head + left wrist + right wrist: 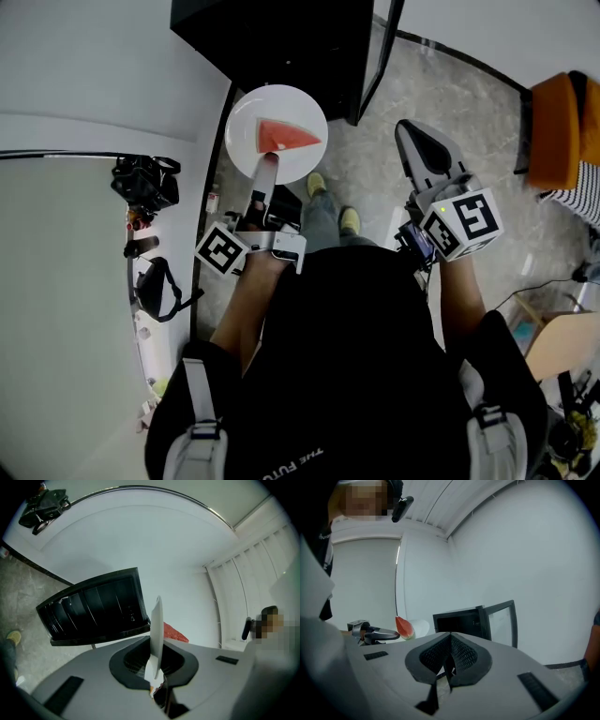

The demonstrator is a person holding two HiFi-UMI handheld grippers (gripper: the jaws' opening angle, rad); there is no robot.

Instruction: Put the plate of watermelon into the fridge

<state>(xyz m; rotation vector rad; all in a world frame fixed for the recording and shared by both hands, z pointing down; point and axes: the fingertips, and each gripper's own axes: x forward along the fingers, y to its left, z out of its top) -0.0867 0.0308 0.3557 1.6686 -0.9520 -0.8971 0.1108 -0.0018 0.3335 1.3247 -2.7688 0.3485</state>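
A white plate (253, 127) carrying a red watermelon wedge (286, 138) is held out in front of me. My left gripper (270, 161) is shut on its near rim. In the left gripper view the plate (157, 630) stands edge-on between the jaws, with the watermelon (175, 633) on its right face. The small black fridge (281, 37) stands on the floor just beyond the plate, its glass door (382, 56) swung open. My right gripper (405, 127) hangs to the right, shut and holding nothing. The right gripper view shows the fridge (459, 620), the door (501, 620) and the watermelon (405, 627).
A white table (56, 281) runs along my left with a black bag (145, 181) and small items on it. An orange chair (562, 127) stands at the far right. My shoes (317, 184) are on the stone floor below the plate.
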